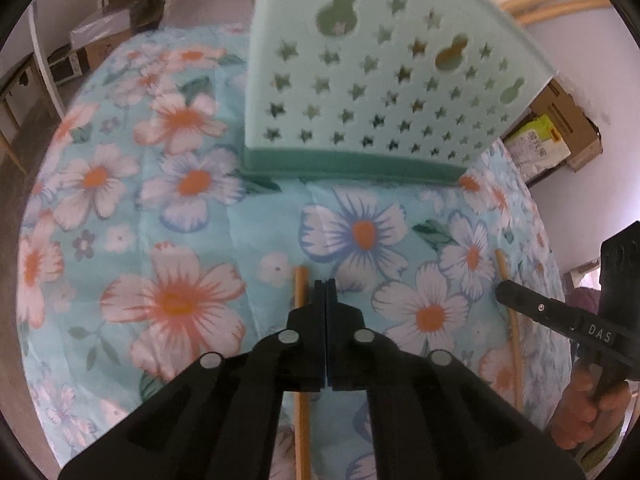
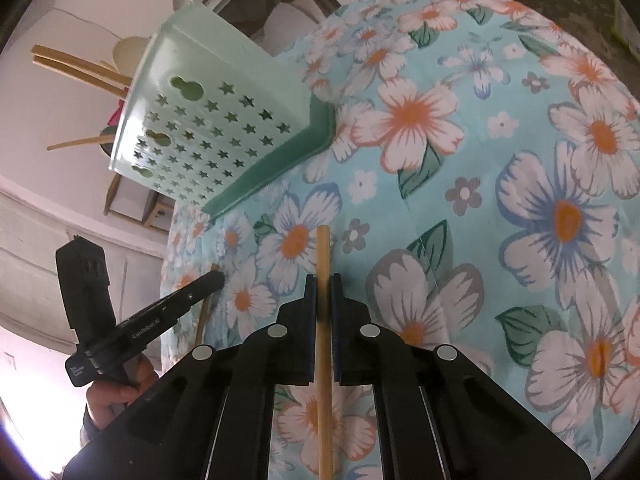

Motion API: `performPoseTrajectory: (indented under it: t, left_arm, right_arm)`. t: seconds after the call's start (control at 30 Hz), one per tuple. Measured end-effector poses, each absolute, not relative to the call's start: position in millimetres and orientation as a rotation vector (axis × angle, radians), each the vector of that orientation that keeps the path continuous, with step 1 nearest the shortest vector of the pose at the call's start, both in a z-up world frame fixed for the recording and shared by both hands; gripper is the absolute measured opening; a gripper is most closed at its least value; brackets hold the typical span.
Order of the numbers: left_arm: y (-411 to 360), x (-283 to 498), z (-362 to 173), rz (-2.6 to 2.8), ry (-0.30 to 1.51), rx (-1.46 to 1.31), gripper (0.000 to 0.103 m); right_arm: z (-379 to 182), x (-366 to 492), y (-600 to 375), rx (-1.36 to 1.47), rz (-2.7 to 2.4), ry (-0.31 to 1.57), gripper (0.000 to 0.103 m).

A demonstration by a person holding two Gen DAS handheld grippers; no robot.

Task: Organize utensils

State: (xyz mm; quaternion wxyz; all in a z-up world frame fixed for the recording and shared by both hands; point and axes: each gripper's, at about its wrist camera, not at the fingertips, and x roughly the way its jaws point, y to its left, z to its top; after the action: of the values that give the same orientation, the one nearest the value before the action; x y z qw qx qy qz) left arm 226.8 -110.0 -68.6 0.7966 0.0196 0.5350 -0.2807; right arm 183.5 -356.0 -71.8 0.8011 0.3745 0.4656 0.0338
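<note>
A mint-green utensil holder (image 1: 360, 80) with star-shaped holes stands on the floral tablecloth (image 1: 168, 208); in the right wrist view (image 2: 208, 132) several wooden chopsticks (image 2: 80, 66) and a pale spoon stick out of its top. My left gripper (image 1: 325, 282) is shut and empty, with a wooden chopstick (image 1: 301, 288) lying on the cloth just to its left. My right gripper (image 2: 322, 278) is shut on another wooden chopstick (image 2: 323, 252), whose tip points toward the holder. The right gripper also shows in the left wrist view (image 1: 504, 290), by that chopstick (image 1: 514, 340).
The table's edge runs close behind the holder. Cardboard boxes (image 1: 560, 132) stand beyond the table on the right, and shelving with a microwave (image 1: 64, 68) at the far left. My left gripper shows at the lower left of the right wrist view (image 2: 218, 278).
</note>
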Motion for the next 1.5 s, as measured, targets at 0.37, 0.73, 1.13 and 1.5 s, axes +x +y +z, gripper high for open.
performPoseTrajectory:
  t: [0.37,0.73,1.13,1.5]
  left_arm:
    - [-72,204,10,-0.689,1.003,-0.079,0.0]
    - [-37,169,104,-0.794,0.817,-0.161,0.0]
    - [-97,185,-3,-0.739,1.107,0.138,0.013]
    - [-121,219,-59,-0.657,1.201,0.257,0.0]
  right_arm:
    - [-11,160,-371,0.776,0.124,0.852,0.005]
    - [70,133,-382,0.72,0.198,0.654,0.005]
    - [55,132,-370,0.729,0.221,0.71,0.005]
    - [38,131,-365,0.744,0.219,0.753,0.005]
